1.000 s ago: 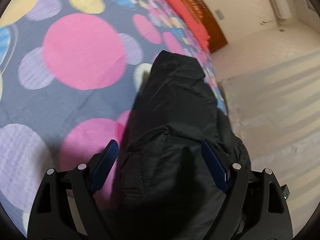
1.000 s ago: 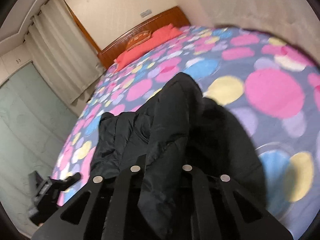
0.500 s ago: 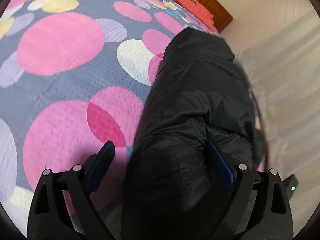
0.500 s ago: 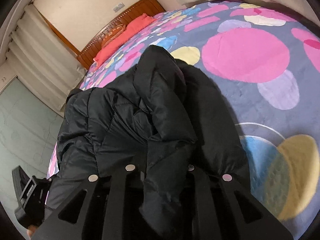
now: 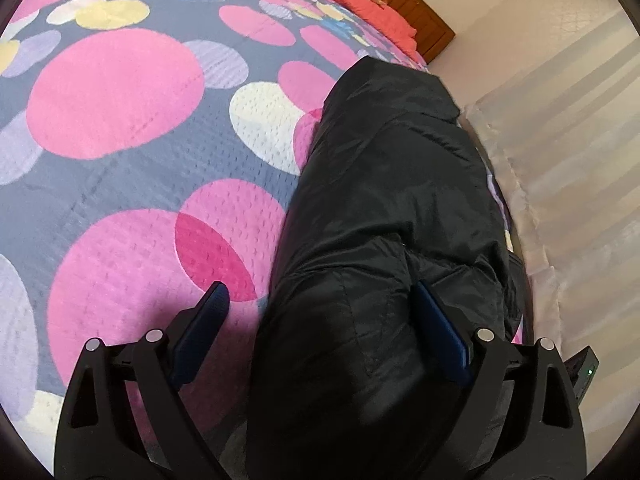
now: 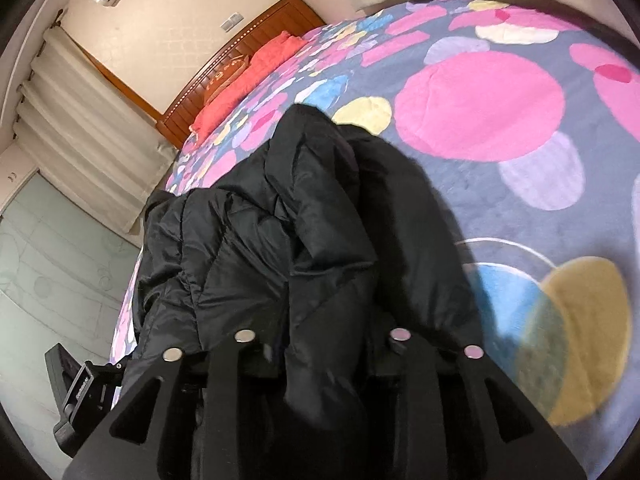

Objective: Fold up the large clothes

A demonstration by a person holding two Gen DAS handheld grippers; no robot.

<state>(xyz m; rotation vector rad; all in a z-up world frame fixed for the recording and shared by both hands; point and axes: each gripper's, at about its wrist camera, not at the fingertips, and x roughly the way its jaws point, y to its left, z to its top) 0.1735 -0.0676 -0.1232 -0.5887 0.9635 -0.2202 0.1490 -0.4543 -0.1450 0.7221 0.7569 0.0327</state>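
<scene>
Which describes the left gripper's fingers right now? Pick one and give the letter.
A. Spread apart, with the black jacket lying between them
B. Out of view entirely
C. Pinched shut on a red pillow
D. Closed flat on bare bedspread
A: in the left wrist view the left gripper has its blue fingers set wide apart, with the black jacket bulging up between them on the dotted bedspread.
</scene>
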